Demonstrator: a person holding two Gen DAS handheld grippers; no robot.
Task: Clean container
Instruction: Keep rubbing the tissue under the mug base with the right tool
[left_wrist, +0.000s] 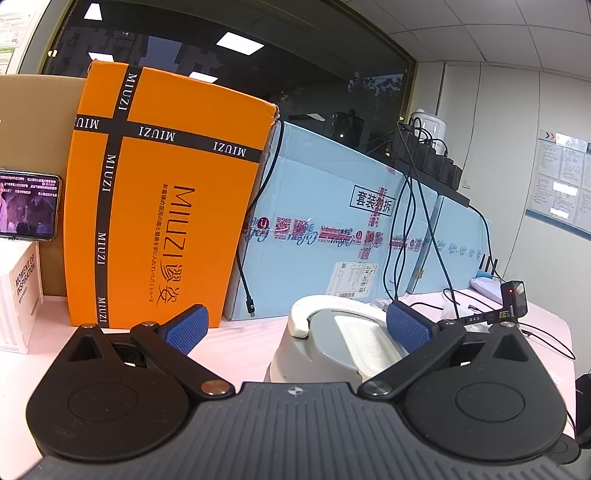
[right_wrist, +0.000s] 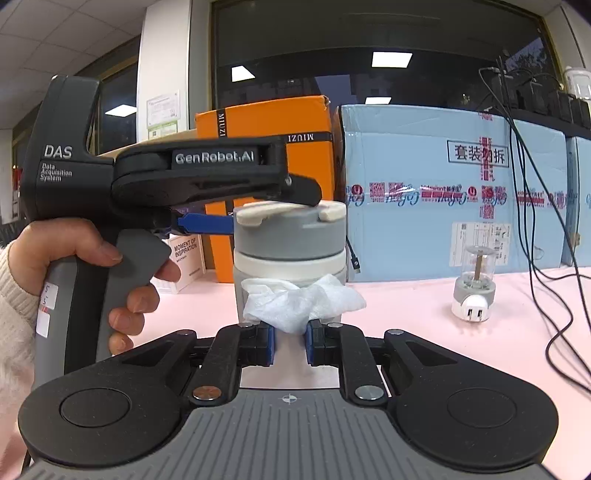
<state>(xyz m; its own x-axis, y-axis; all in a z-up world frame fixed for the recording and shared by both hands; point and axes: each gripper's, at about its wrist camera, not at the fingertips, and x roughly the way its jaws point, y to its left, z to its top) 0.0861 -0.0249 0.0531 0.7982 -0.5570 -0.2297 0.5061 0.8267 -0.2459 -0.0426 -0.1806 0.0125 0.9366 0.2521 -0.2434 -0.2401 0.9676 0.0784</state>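
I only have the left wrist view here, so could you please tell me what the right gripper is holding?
Observer: The right gripper is shut on a crumpled white tissue.
Operator: Where is that tissue relative to the container?
Observer: It sits against the lower wall of the grey-and-white container, below the lid.
Operator: Is anything else standing nearby?
Observer: A small glass-domed plug-in device stands upright on the pink table, apart from the container.

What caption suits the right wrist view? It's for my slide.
Right gripper presses a white wipe against the container while the left gripper steadies its lid.
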